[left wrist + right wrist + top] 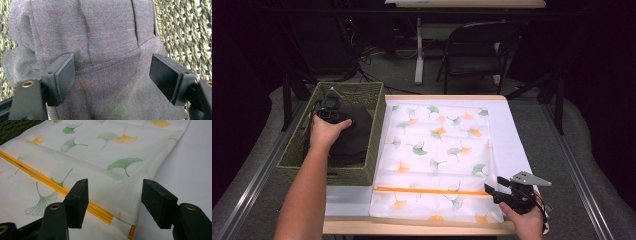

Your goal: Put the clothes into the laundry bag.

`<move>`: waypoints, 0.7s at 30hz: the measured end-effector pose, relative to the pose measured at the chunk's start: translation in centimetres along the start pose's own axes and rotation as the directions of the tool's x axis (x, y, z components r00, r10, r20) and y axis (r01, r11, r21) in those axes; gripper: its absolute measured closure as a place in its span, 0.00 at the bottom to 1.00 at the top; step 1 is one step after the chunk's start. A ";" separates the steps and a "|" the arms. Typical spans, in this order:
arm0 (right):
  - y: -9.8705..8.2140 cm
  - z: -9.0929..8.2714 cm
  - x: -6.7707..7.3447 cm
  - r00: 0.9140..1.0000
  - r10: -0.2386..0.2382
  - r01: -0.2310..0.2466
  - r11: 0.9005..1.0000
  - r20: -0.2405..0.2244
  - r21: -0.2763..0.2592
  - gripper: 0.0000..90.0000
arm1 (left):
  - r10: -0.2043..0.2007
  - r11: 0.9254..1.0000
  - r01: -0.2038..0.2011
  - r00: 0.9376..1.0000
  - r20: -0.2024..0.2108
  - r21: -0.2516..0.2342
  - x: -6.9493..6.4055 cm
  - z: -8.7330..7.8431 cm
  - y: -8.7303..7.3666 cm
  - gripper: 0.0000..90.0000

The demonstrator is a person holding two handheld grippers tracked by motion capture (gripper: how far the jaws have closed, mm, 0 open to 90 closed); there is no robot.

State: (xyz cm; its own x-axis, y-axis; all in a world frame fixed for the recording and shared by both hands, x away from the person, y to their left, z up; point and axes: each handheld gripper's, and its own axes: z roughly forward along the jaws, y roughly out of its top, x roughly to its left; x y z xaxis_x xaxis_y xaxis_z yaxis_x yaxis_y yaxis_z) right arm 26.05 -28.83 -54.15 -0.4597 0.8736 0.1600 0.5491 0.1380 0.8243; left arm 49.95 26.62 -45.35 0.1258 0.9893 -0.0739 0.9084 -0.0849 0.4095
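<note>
Between the left claw's (112, 80) spread jaws lies the dark garment (100, 37).

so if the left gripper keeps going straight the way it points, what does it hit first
Most likely the dark grey garment lying in the woven basket. The left gripper has its jaws open right above the fabric, near a stitched seam; how close is hard to judge.

dark grey garment (105, 37); green woven basket (347, 175); ginkgo-print white bag (437, 150)

A dark room: beyond the table (512, 107) stands a black folding chair (474, 50), cables (372, 55) on the grey floor (592, 150).
</note>
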 end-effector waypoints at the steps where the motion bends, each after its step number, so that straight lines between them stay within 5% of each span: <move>1: 0.0 0.0 0.0 1.000 0.001 -0.001 1.000 0.000 -0.003 0.43 | -0.004 1.000 0.004 1.000 0.004 0.003 0.1 0.0 0.0 0.24; 21: -0.2 0.2 -0.2 1.000 0.018 -0.018 1.000 -0.014 0.008 0.43 | 0.012 1.000 -0.011 1.000 -0.013 0.009 -0.1 0.5 -0.1 0.24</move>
State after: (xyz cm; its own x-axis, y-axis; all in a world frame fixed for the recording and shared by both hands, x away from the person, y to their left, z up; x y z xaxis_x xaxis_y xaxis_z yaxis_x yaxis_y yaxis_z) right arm 26.18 -28.98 -54.41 -0.4591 0.8695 0.1824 0.5631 0.1260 0.8167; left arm 50.00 26.46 -45.81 0.1313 0.9897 -0.0578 0.9103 -0.0973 0.4024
